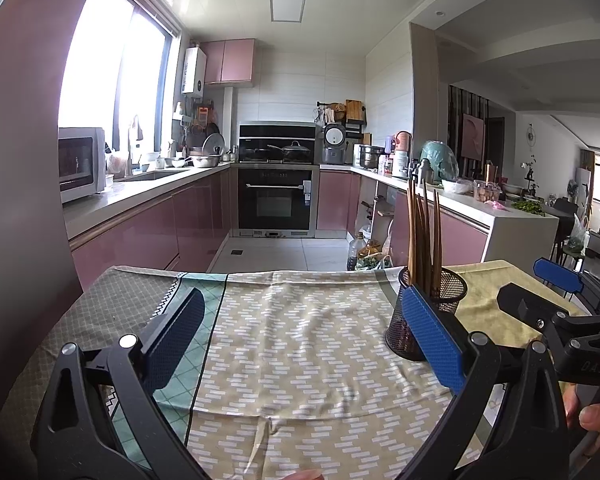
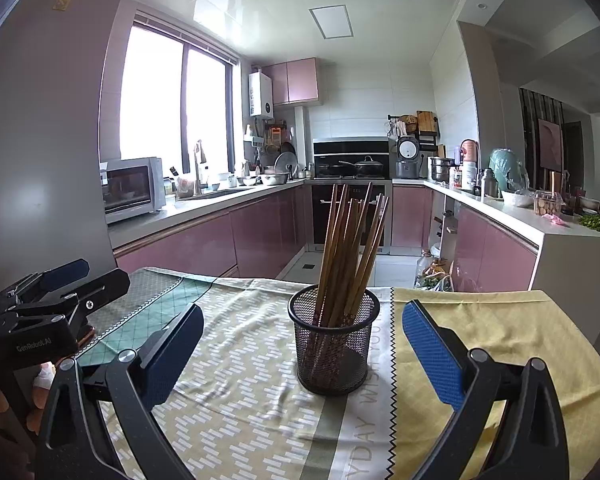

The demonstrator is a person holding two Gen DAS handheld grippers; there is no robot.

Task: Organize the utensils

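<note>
A single black mesh holder [image 2: 333, 340] stands upright on the patterned cloth [image 2: 240, 380] that covers the table, and a bundle of brown wooden chopsticks [image 2: 350, 248] leans fanned inside it, about ten or eleven by count (the sticks overlap, so the number is not certain). No loose utensil shows anywhere on the cloth, so the sorting looks to be at or close to its end.

The right gripper [image 2: 302, 344] hovers low just in front of the holder with its two blue-padded fingers spread wide and nothing between them; the holder sits between their tips in that view. The left gripper [image 1: 302, 324] is likewise spread and empty, with the holder near its right finger.

If the holder is to be shifted or steadied, the better grip is probably low on the mesh wall, closing gently, since the tall leaning sticks make it top-heavy and the rumpled cloth could tip it.

Two grippers, one holder, one cloth.
</note>
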